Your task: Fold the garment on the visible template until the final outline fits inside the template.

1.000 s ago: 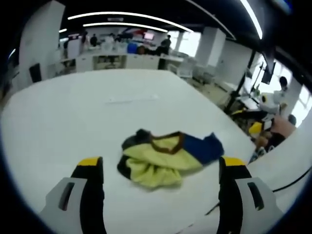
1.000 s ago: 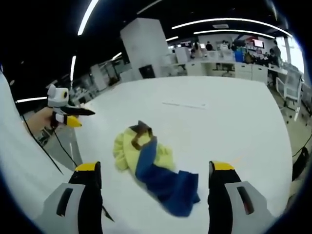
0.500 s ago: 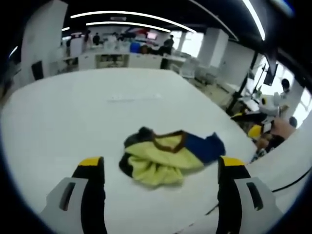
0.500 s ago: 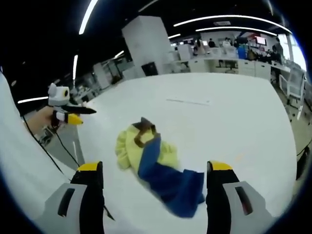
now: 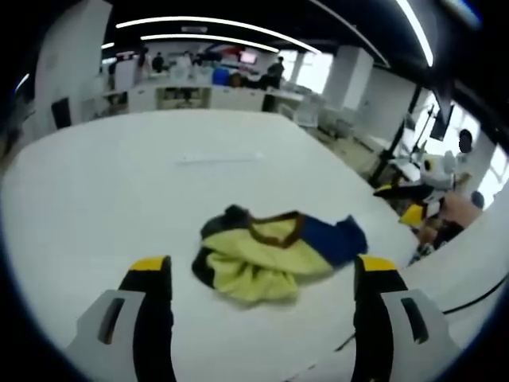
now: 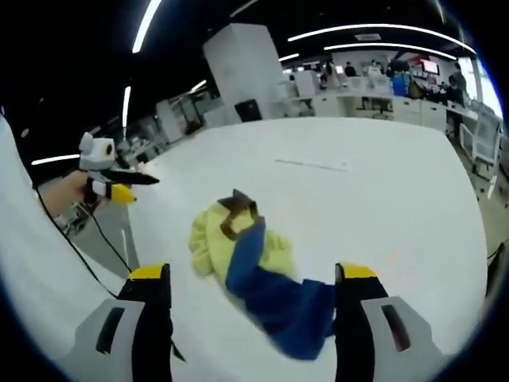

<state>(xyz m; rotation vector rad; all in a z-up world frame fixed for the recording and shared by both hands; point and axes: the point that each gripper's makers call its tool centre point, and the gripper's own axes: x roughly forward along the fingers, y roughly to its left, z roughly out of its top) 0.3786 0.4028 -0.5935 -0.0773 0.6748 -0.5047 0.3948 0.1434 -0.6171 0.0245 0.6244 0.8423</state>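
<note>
Garment (image 5: 270, 253) ahead betw. claw (image 5: 262, 274) jaws.

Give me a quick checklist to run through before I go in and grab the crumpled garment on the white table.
1. Left gripper open, nothing held: ok.
2. Right gripper open, nothing held: ok.
3. Garment wholly on the table: ok.
4. Garment spread flat for folding: not ok, it lies bunched, yellow and blue parts heaped.
5. Template outline located: cannot tell, just a faint strip beyond the garment.
6. Brown collar exposed for orientation: ok.

White table (image 5: 103, 183), office desks (image 5: 191, 95) behind, distant people perhaps standing (image 5: 274, 72), white pillar (image 6: 246, 72), ceiling light strips (image 5: 207, 24)
</note>
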